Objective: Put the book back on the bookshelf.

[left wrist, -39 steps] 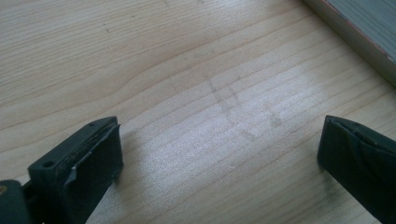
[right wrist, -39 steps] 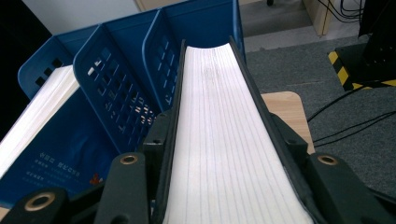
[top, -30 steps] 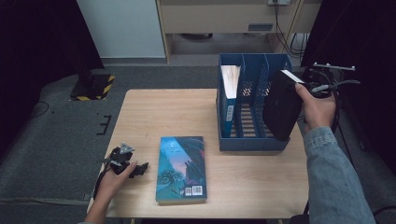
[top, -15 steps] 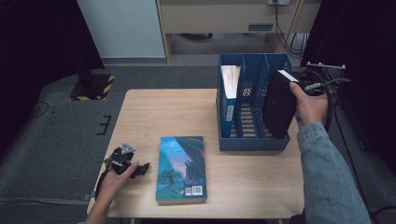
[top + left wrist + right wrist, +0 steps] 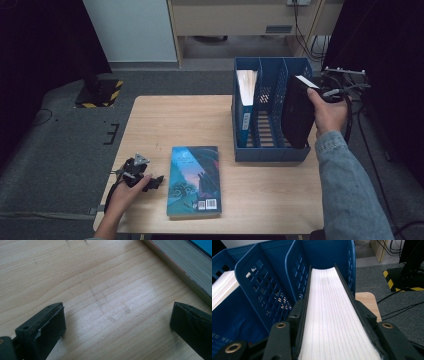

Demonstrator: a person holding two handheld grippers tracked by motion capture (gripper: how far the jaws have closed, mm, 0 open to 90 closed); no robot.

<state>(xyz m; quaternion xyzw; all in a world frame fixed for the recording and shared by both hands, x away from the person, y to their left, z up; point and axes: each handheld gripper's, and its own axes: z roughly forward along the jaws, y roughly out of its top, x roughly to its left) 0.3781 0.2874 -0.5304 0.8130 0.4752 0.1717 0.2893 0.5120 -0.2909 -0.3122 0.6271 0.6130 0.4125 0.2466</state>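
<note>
Slightly lower went the black book [image 5: 297, 112], clamped in the right gripper [image 5: 320, 92], into the blue rack [image 5: 260, 150]; the left gripper [image 5: 150, 181] stayed apart.

Black book [image 5: 296, 112] hides the rack's [image 5: 270, 152] right slot floor in high view. Right gripper [image 5: 334, 90] mostly covered by the hand [image 5: 327, 112]. Cover text on the teal book [image 5: 194, 180] too small to read. Left gripper view: that book cut off at the top-right edge. Blue book's [image 5: 245, 117] spine lettering unreadable.

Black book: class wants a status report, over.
Right gripper clamped on black book, entering rack's right slot. Left gripper open, on table. Slot clear.
</note>
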